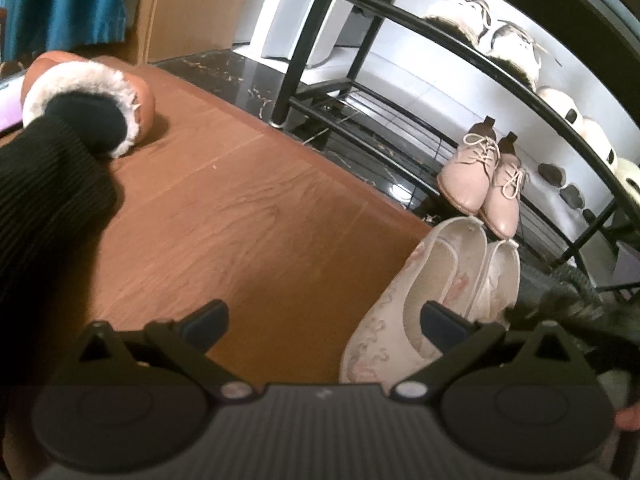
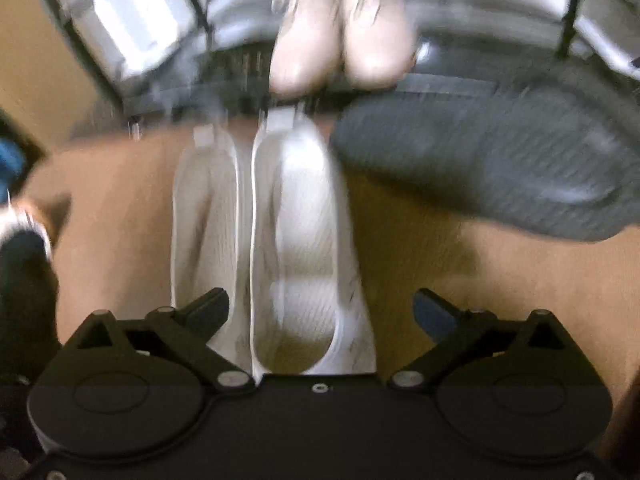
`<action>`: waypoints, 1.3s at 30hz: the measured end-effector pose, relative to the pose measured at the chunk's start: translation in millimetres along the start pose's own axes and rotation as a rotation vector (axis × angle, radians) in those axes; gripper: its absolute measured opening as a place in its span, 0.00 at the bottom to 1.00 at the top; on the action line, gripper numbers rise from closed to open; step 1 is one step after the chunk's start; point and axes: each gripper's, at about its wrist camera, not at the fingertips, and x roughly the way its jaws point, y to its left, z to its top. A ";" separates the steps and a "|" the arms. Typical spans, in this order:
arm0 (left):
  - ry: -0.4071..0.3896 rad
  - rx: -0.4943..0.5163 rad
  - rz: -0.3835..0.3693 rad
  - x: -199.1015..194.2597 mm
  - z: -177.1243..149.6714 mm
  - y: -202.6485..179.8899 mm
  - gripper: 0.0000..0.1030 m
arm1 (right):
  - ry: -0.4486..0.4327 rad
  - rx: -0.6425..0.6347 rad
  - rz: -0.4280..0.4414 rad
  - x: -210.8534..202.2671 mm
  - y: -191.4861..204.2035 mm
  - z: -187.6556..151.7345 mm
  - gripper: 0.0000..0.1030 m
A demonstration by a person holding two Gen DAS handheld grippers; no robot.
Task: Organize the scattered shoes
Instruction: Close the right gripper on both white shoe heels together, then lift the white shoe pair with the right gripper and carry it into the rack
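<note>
left gripper (image 1: 324,320) hangs above the wooden floor (image 1: 248,216), fingers spread wide with nothing between them. just right of it a pair of cream embroidered flats (image 1: 436,292) sits side by side on the floor, heels toward the black shoe rack (image 1: 404,12). beyond them, pink lace-up shoes (image 1: 486,180) stand paired on the rack's lowest shelf, toes pointing out. up on the higher shelf, furry light shoes (image 1: 492,32) in a row. off to the left, a tan slipper with a fleece collar (image 1: 92,92) is on the person's foot, black sock showing.

over to the right gripper (image 2: 322,308), blurred view: jaws wide apart and holding nothing, poised right over the flats (image 2: 280,232), the right-hand one lying between the fingers. a dark grey shoe sole (image 2: 504,172) shows at the right, tilted up, touching nothing that can be made out. the pink pair (image 2: 340,36) sits ahead on the rack.
</note>
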 end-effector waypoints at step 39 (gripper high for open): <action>0.028 0.068 0.123 19.6 3.9 7.0 0.99 | -0.175 -0.137 -0.105 109.1 72.0 20.8 0.18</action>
